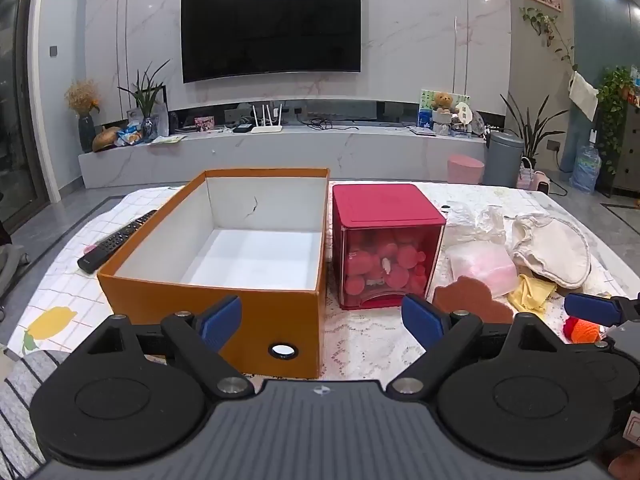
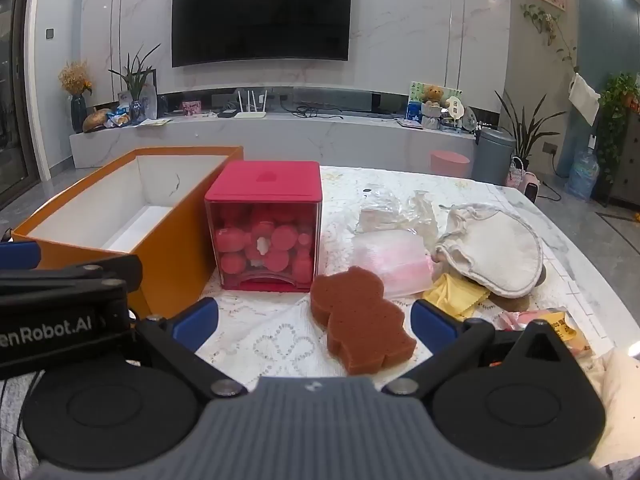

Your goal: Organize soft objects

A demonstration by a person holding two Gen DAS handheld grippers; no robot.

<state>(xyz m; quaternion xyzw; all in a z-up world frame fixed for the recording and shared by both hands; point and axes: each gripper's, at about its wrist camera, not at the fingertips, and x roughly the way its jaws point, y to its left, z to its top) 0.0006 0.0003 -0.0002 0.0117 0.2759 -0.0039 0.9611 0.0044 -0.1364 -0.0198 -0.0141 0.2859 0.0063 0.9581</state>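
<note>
An empty orange box [image 1: 208, 304] [image 2: 176, 248] with a white inside stands on the table's left half. To its right is a red lidded container [image 1: 386, 248] [image 2: 264, 232] full of red puffs. A brown bear-shaped sponge [image 2: 360, 316] [image 1: 472, 300] lies flat on the lace cloth between the blue fingers of my right gripper [image 2: 316, 320], which is open and touches nothing. My left gripper [image 1: 322, 320] is open too, hovering before the orange box's front right corner. Beyond the sponge lie a pink packet [image 2: 396, 264], a yellow cloth [image 2: 456, 294] and a cream cloth pouch [image 2: 496, 252].
A black remote [image 1: 116, 240] lies left of the orange box. Crinkled clear bags [image 2: 396, 210] sit behind the pink packet. A red-orange knitted piece [image 1: 582, 328] and a snack packet [image 2: 560, 326] lie near the table's right front edge. The left gripper's body [image 2: 60, 320] fills the right wrist view's left side.
</note>
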